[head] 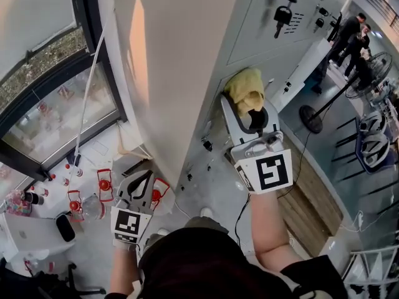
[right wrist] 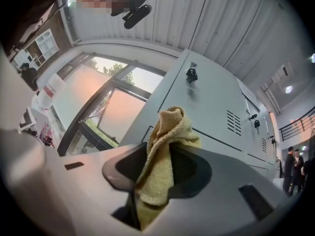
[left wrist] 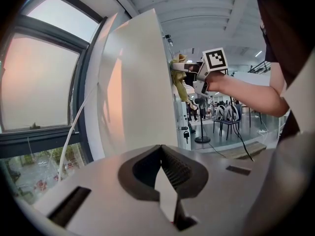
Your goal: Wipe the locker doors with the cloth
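Note:
A yellow cloth [head: 244, 87] is bunched between the jaws of my right gripper [head: 248, 106], which is shut on it. The cloth is pressed to a grey locker door [head: 298, 39] just below the door with a key [head: 282, 14] hanging in its lock. The right gripper view has the cloth [right wrist: 170, 127] standing up from my right gripper [right wrist: 165, 149] in front of the locker doors [right wrist: 216, 107]. My left gripper [head: 142, 180] hangs low beside the locker's white side panel [head: 181, 55], shut and empty. In the left gripper view, past my left gripper [left wrist: 160, 166], the cloth [left wrist: 178, 77] touches the locker front.
A dark-framed window [head: 56, 86] runs along the left, with a white cable [head: 87, 98] hanging by it and red items [head: 105, 184] on the floor. At the right are a standing fan [head: 312, 117], a wooden step [head: 305, 192], chairs with helmets [head: 374, 143] and people [head: 349, 36].

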{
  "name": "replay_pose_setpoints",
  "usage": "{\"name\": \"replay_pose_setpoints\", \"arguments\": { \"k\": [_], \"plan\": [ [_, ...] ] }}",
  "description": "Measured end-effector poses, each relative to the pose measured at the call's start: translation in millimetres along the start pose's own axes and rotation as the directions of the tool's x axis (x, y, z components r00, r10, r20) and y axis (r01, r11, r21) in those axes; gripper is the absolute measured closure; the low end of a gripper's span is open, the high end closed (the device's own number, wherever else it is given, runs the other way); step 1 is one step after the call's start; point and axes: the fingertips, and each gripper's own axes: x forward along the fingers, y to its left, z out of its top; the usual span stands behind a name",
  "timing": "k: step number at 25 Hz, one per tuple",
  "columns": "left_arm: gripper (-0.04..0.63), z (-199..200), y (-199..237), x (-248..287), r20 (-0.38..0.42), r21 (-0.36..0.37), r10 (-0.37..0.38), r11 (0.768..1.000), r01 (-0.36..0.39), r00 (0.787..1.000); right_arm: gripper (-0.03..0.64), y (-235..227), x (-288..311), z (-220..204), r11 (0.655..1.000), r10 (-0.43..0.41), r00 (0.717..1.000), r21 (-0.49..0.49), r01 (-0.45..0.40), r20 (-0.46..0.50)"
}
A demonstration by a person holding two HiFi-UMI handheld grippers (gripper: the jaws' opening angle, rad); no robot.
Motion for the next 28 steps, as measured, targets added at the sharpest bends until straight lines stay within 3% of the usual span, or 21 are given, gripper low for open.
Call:
{"name": "replay_pose_setpoints", "arguments": {
  "k": [13, 28],
  "plan": [
    [0.587, -17, -6, -23, -0.028, 0.009, -0.034, 0.999, 0.034, 0.999, 0.5, 38, -6, 7, 1.0, 0.004, 1.0, 0.011, -0.004, 0.031],
    [0.588, -7, -20, 11, -0.045, 0.014, -0.042, 0.999, 0.043, 0.998, 0.52, 29, -12, -23, 0.997, 0.035, 0.998, 0.071, -0.038, 0.047]
  ]
}}
